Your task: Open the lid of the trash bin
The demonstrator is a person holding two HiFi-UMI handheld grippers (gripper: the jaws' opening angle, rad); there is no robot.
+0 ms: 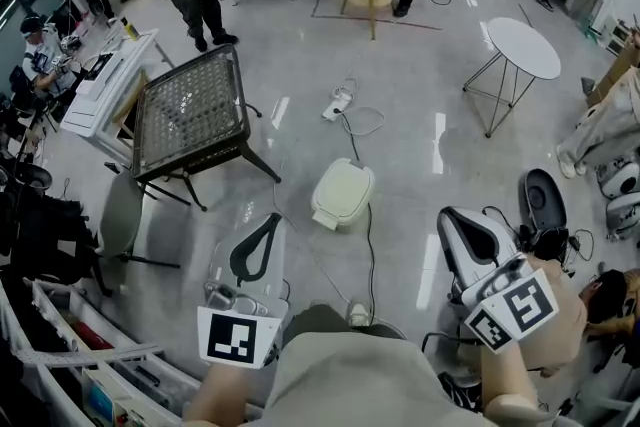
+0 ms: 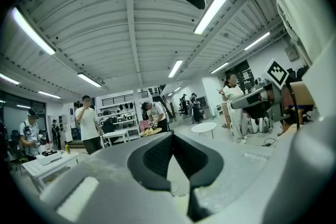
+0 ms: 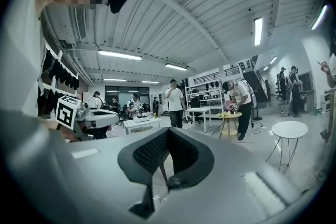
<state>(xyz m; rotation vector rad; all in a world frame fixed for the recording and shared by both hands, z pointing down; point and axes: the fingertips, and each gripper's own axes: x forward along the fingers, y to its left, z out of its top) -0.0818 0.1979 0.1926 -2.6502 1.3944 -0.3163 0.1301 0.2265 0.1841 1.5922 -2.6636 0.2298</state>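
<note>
Trash bin [image 1: 342,193], cream-coloured, sits on the grey floor [image 1: 420,115] mid-scene with its lid down, farther out than both grippers and well apart from them. Left gripper [image 1: 274,218] is held near-left of the bin, clenched, jaw tips meeting with nothing between them; right gripper [image 1: 452,218] is near-right, likewise clenched and empty. A mesh-topped table [image 1: 190,110] stands far-left of the bin, and a cable [image 1: 368,245] passes just beside its right side.
</note>
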